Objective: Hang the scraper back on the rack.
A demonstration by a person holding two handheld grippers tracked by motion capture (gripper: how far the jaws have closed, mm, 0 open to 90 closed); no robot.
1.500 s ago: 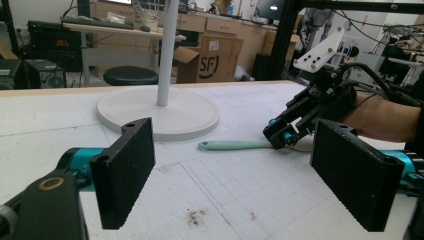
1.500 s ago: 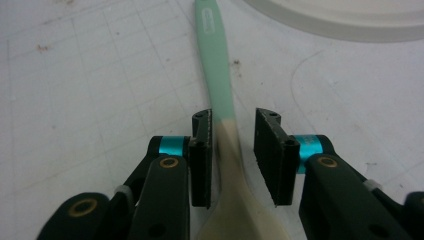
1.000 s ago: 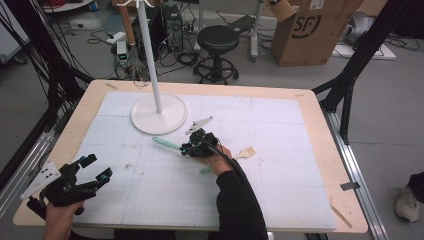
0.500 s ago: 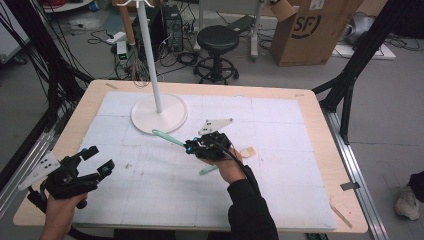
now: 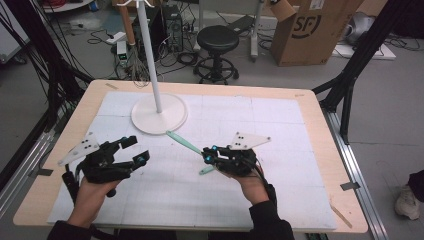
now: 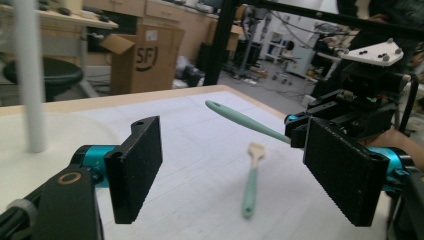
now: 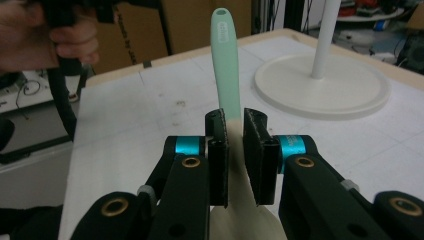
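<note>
the right claw (image 7: 234,150) is clamping a mint green brush (image 7: 226,65), its bristles cut off below; the left claw (image 6: 240,170), just closing slightly, is gaping wide, holding nothing.

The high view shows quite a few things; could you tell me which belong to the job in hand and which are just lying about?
In hand: spatula clamped in the right gripper's jaws; left gripper, jaws empty and just closing slightly; probably the second spatula on the table and the white stand.
Lying about: stool, cardboard box, floor cables.
</note>
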